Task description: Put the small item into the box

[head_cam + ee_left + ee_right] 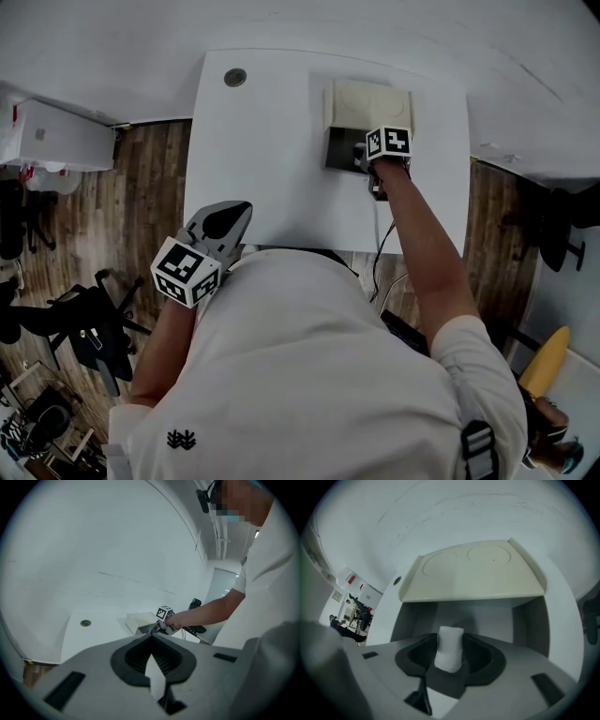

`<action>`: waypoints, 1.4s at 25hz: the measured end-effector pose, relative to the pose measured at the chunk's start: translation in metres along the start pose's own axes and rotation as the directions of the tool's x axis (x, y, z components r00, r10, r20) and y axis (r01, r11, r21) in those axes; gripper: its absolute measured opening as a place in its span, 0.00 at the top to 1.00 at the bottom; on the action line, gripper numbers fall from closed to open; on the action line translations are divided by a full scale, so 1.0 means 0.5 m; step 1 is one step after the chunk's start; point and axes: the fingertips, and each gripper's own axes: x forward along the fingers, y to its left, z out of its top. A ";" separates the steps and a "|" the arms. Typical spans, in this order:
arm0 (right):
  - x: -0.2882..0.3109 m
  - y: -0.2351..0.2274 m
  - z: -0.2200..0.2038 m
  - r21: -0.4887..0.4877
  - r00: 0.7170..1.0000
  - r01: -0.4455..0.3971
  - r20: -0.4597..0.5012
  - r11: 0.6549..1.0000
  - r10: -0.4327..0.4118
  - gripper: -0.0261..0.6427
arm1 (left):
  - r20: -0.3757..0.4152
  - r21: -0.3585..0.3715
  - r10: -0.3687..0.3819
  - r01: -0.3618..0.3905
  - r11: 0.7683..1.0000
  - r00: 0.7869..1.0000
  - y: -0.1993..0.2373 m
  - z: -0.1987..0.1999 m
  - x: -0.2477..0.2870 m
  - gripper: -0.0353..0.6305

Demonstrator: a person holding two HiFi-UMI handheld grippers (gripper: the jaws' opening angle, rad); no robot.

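The small item [450, 648], a short white roll, sits between the pads of my right gripper [451, 654], whose jaws stand open around it. That gripper [362, 156] reaches into the open beige box [339, 150] at the far right of the table. The box's lid [473, 573] is folded back behind the grey inside wall [527, 620]. The box [139, 620] is also seen far off in the left gripper view. My left gripper [240, 212] is shut and empty at the table's near edge, its tips [151, 638] meeting.
The white table [262, 141] has a round cable hole [235, 77] at its far left corner. A dark cable [378, 246] hangs off the near edge below my right arm. Black chairs [89, 319] and a white cabinet [52, 136] stand on the wooden floor to the left.
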 end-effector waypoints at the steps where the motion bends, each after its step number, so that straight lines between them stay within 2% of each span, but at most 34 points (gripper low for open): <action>1: 0.001 0.000 -0.002 0.005 1.000 -0.003 -0.004 1.000 0.003 0.69 | 0.002 -0.002 0.000 0.000 1.000 1.000 0.000 -0.001 -0.002 0.94; 15: -0.030 0.004 0.000 -0.021 0.999 0.028 0.035 0.999 -0.027 0.69 | 0.014 0.005 -0.021 0.021 1.000 1.000 -0.004 -0.007 -0.019 0.94; 27: -0.104 0.012 -0.008 -0.032 0.983 0.070 0.171 0.997 -0.064 0.70 | 0.022 0.025 -0.077 0.077 0.997 0.997 -0.010 -0.020 -0.035 0.94; 31: -0.140 0.021 -0.031 -0.028 0.967 0.098 0.238 0.995 -0.089 0.75 | 0.023 0.030 -0.099 0.098 0.995 0.995 -0.007 -0.033 -0.051 0.94; 35: -0.171 0.034 -0.067 -0.007 0.947 0.114 0.304 0.993 -0.107 0.85 | 0.028 0.028 -0.122 0.121 0.992 0.992 -0.003 -0.047 -0.068 0.94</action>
